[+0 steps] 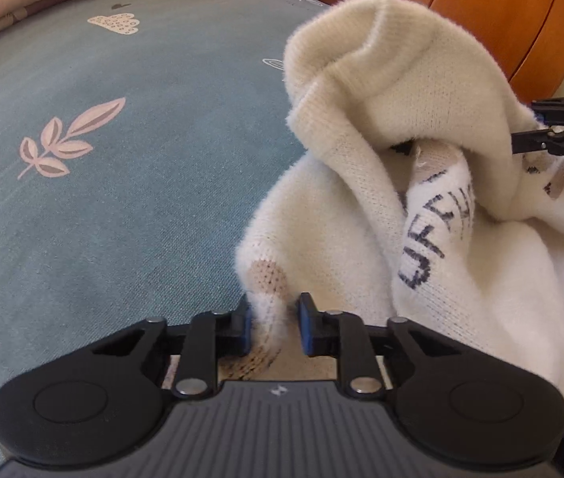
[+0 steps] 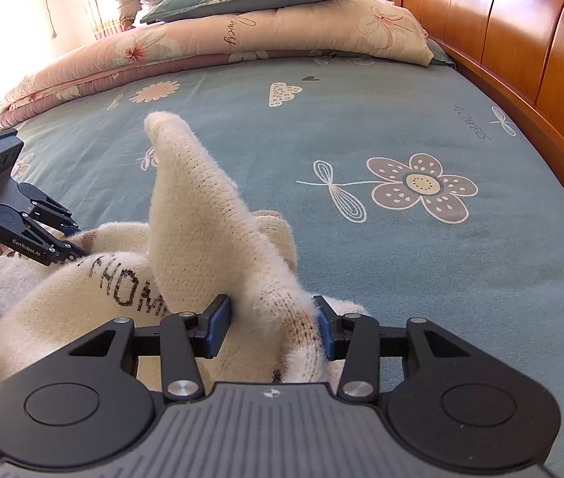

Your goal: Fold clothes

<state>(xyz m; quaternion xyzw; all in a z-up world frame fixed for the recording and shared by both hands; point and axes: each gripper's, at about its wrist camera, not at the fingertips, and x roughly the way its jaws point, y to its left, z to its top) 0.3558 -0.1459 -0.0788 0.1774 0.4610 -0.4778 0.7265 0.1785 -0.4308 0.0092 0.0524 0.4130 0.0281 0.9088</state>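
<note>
A blue-green printed bed sheet point(image 2: 361, 127) carries the cream sweater point(image 2: 186, 215) and a folded floral quilt point(image 2: 202, 40)

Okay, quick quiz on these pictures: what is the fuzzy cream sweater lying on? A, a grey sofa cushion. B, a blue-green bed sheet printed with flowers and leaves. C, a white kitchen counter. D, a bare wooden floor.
B: the cream sweater is bunched on the blue-green bed sheet, whose printed flowers and leaves show around it in both wrist views, with the wooden headboard behind.
</note>
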